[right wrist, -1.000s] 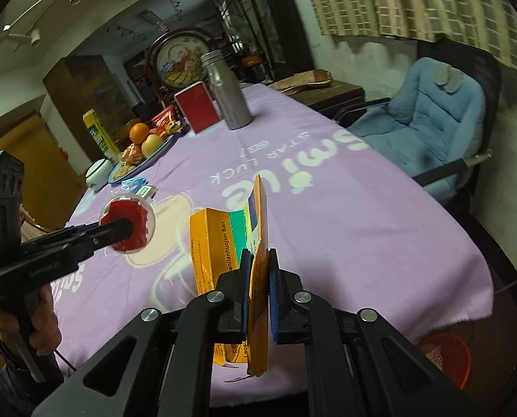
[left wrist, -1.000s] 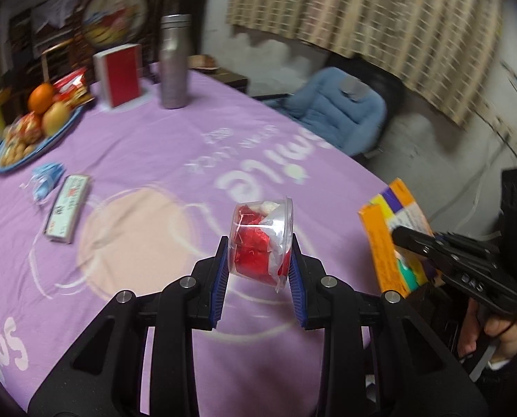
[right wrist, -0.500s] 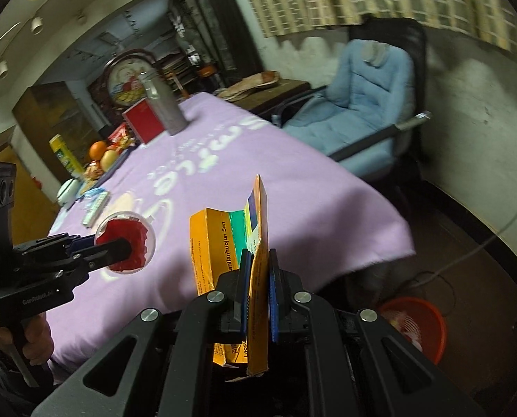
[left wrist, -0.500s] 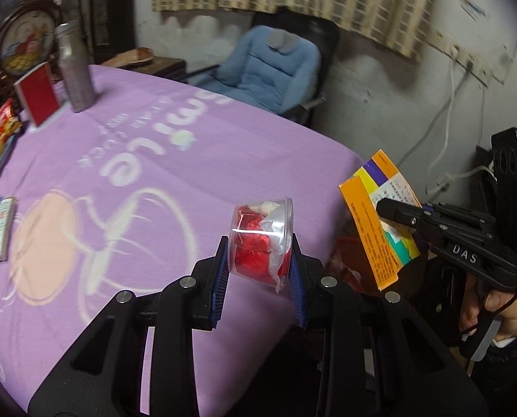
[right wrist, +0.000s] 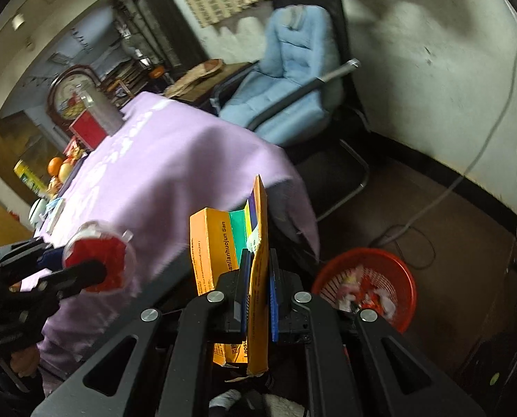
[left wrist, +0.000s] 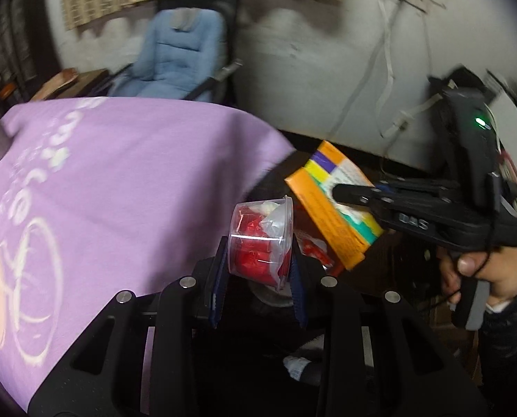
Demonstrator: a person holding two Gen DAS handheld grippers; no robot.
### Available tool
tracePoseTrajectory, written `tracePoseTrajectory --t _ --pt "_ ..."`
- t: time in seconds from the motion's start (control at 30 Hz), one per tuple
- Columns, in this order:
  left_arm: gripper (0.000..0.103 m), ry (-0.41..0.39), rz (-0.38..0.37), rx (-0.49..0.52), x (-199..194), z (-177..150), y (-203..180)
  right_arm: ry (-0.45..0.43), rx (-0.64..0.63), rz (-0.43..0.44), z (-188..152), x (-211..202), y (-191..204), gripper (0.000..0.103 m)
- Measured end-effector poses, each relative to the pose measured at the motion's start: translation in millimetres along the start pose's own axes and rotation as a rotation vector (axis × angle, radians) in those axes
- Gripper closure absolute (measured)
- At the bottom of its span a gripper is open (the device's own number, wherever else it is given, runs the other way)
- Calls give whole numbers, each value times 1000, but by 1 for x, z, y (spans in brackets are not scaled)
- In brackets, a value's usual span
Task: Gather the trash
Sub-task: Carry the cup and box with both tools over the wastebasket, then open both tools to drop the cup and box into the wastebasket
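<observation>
My left gripper (left wrist: 258, 271) is shut on a clear plastic cup (left wrist: 261, 239) stuffed with red wrappers and white plastic, held past the table's corner. The same cup (right wrist: 98, 264) appears at lower left in the right wrist view. My right gripper (right wrist: 258, 278) is shut on the flap of an orange cardboard box (right wrist: 223, 243) with green, yellow and purple stripes. That box (left wrist: 331, 208) hangs in the air to the right of the cup in the left wrist view. A red trash basket (right wrist: 366, 285) with wrappers inside stands on the dark floor, below and right of the box.
The table with the purple cloth (right wrist: 175, 166) fills the left side; a red box (right wrist: 88, 128), a metal flask and a fruit plate (right wrist: 60, 170) sit at its far end. A blue padded chair (right wrist: 289, 93) stands by the wall. White cables (right wrist: 480, 149) trail across the floor.
Both grippers have swung right and down, off the tabletop to beyond its corner. The red basket has come fully into the right wrist view. Cup and box stay gripped.
</observation>
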State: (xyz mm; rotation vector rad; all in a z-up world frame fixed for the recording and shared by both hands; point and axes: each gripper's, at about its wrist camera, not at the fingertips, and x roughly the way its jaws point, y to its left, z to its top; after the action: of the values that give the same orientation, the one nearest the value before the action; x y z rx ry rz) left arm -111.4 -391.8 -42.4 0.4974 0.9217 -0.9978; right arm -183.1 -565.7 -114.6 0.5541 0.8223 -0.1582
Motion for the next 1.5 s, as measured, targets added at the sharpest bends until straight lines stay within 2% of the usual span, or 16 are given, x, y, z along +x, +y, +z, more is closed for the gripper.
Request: tracePoseTrajectory --t 0.27,0.37,0.47,0.67,0.8,0.97,1.03,1.1,1.13,1.17,1.23,1.33,1.5 --pt "71 132 -95 76 69 10 -45 77 142 -36 -27 34 -63 94" --pt "71 192 -109 86 110 11 -59 104 209 -52 -38 53 -91 94" --pt "71 306 -149 50 165 7 -66 142 278 -93 -52 78 -124 94" --pt "70 447 -115 7 247 -7 -61 219 406 -143 -76 125 -176 94" --pt "70 502 -94 14 285 -11 -63 254 444 -158 -82 149 -187 94" --pt "68 527 -107 6 311 -5 -72 281 472 -189 -83 168 -194 91" --pt "56 533 -100 3 317 -6 -70 285 486 -203 -84 171 -199 90" --pt "31 527 -86 -11 320 -4 -66 285 498 -218 -81 171 -206 87" --pt "28 515 -82 -21 320 -2 -64 282 502 -218 -80 170 -208 82" --pt "27 506 -85 -30 318 1 -61 275 507 -225 -79 168 -208 73" --pt "26 507 -91 -43 316 2 -55 263 508 -239 -76 166 -209 65" --pt "25 501 -101 -55 311 3 -50 260 508 -244 -75 163 -208 64" --pt "24 486 -109 -22 295 1 -50 250 515 -258 -76 146 -204 63"
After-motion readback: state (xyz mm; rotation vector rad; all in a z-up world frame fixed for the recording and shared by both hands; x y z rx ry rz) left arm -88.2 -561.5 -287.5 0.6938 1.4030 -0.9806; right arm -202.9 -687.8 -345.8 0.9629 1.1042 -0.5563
